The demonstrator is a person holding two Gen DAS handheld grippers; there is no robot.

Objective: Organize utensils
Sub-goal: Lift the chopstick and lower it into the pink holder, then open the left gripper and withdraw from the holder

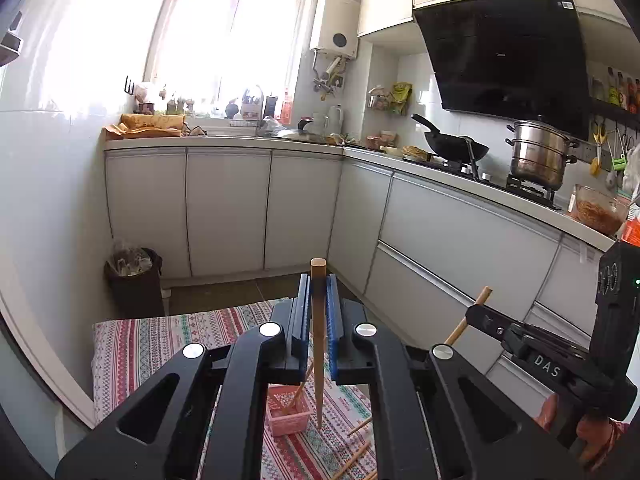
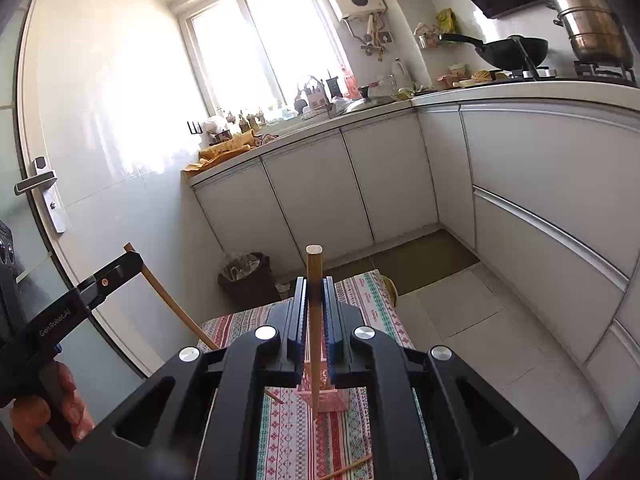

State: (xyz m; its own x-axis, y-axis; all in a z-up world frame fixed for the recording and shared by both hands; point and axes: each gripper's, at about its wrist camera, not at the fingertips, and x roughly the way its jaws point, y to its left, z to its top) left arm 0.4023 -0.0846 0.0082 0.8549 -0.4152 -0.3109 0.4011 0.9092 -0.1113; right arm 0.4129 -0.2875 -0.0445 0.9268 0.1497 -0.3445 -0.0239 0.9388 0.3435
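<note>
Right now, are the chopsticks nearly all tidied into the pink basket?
Not yet. One chopstick already leans in the pink basket. The left gripper and the right gripper each clamp one upright. At least three loose chopsticks lie on the patterned cloth.

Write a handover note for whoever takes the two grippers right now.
Left gripper: shut on a wooden chopstick, held upright.
Right gripper: shut on another chopstick, also upright.
Pink basket sits on the patterned cloth below, one chopstick already leaning inside.
Left to do: drop both held chopsticks in the basket, then collect the loose chopsticks on the cloth.
</note>
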